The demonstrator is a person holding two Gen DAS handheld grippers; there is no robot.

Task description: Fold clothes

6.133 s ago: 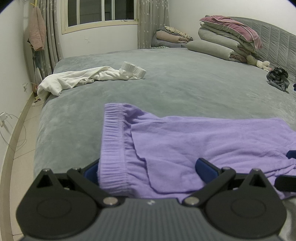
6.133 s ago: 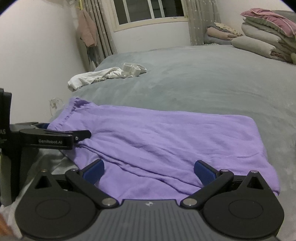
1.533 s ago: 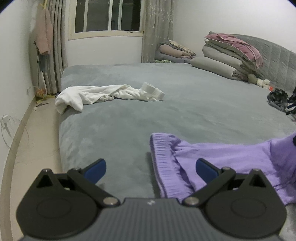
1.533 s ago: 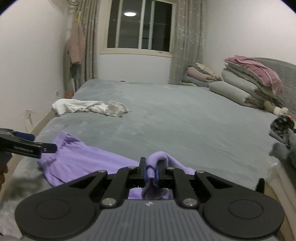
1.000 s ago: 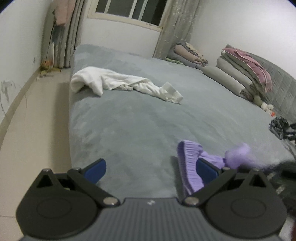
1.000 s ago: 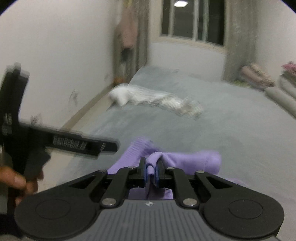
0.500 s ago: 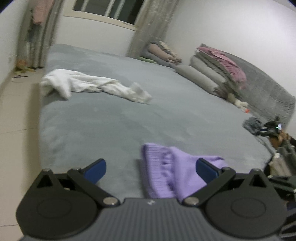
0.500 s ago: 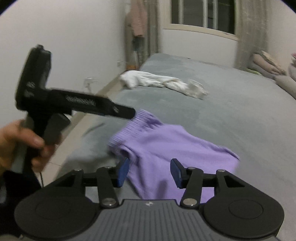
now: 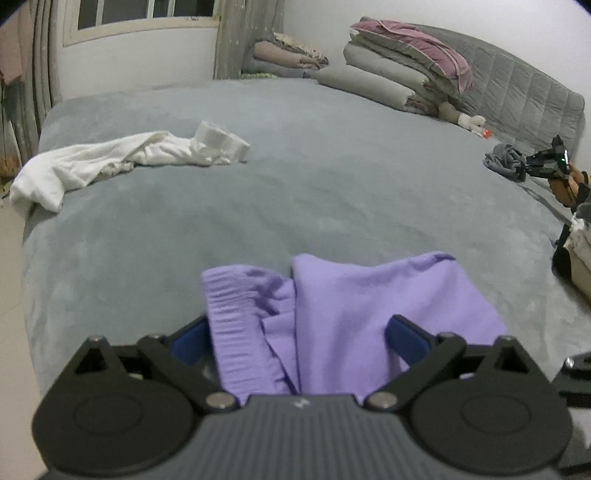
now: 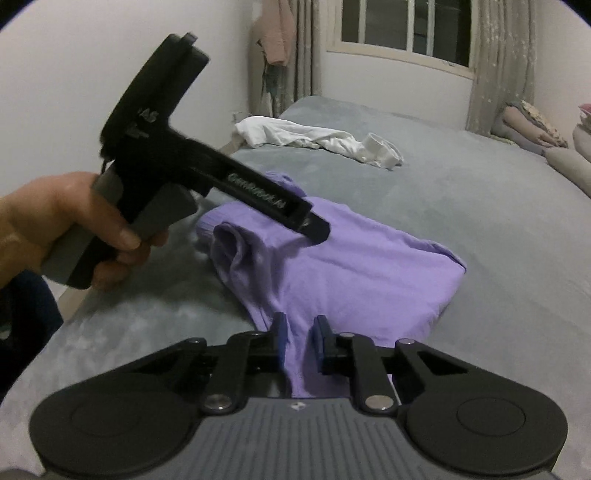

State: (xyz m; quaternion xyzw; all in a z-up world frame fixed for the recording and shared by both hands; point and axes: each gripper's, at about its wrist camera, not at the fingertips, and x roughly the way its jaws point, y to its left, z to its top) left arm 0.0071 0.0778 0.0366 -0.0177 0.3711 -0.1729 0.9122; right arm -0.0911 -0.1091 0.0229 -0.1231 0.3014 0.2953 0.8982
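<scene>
The one readable piece of writing is white lettering along the finger bar of the left gripper [image 10: 314, 230], seen from the right wrist camera: it looks like "GenRobot.AI", slightly blurred. More white characters on its upper body are too smeared to read. The person's left hand [image 10: 70, 229] is wrapped around its grey handle.

There is one purple garment [image 9: 369, 317], folded into a compact bundle on the grey bed [image 9: 295, 192], with its ribbed waistband [image 9: 229, 332] along its left edge in the left wrist view. It lies directly ahead of and beneath both grippers.

The left gripper's two blue pads stand wide apart, one on each side of the bundle, and the jaws are closing slightly; the cloth lies between them but the pads do not press it.

The right gripper [image 10: 299, 338] has its two blue pads drawn near each other and closing, with a strip of the purple fabric showing in the narrow gap. Whether the pads already pinch it cannot be told.

Beyond the grippers, one crumpled white garment [image 9: 110, 162] lies far up the bed to the left. Two stacks of folded bedding [image 9: 402, 74] sit at the head of the bed, and one dark grey bundle of cloth [image 9: 506, 162] rests far off to the right. One window [image 10: 399, 29] is at the far wall.
</scene>
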